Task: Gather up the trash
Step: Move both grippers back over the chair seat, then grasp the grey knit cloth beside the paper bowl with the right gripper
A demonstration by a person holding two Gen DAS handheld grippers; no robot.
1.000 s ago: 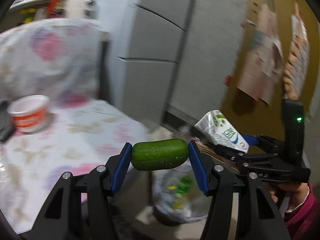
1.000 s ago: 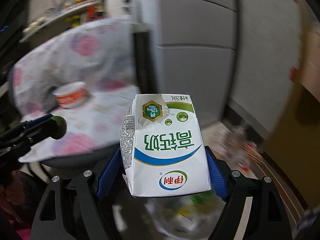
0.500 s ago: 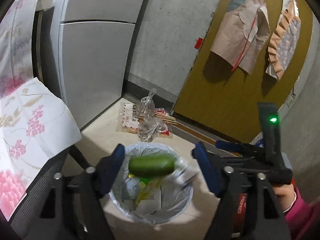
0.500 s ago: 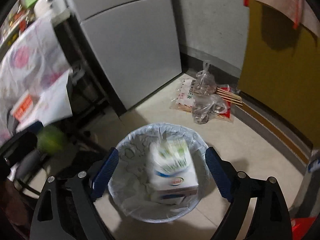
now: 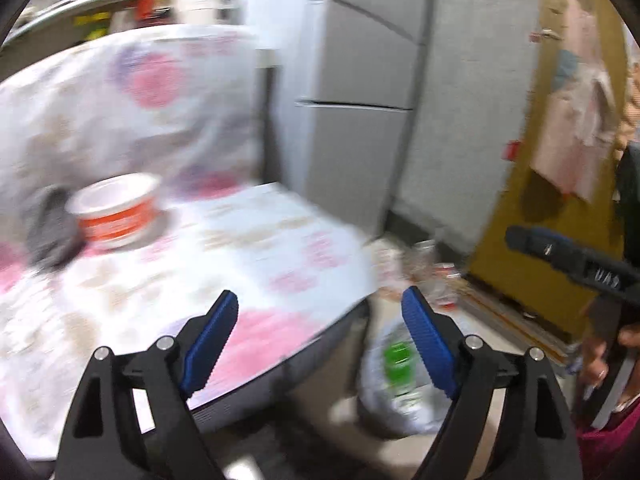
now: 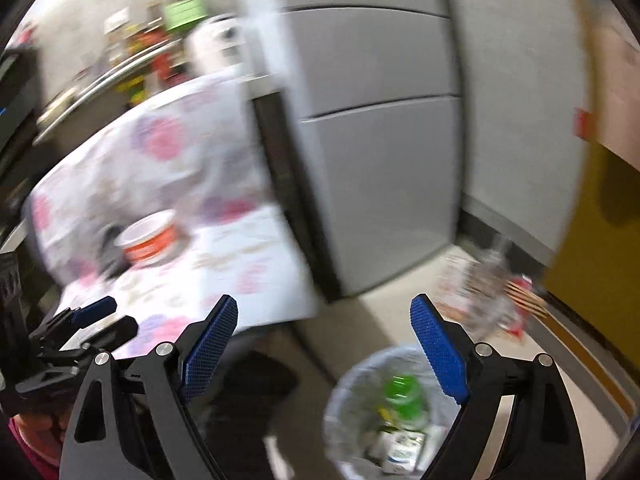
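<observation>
The trash bin (image 6: pixel 400 412) sits on the floor beside the table (image 5: pixel 248 248), with the green thing (image 6: pixel 402 394) and milk carton (image 6: pixel 400 450) inside. Our left gripper (image 5: pixel 320 336) has just been opening and holds nothing; our right gripper (image 6: pixel 324 344) is spread wide and empty too. The red-and-white bowl (image 5: pixel 116 210) on the table looks like the next target. Everything's blurry, so we figure a rushed reach could knock it over.
</observation>
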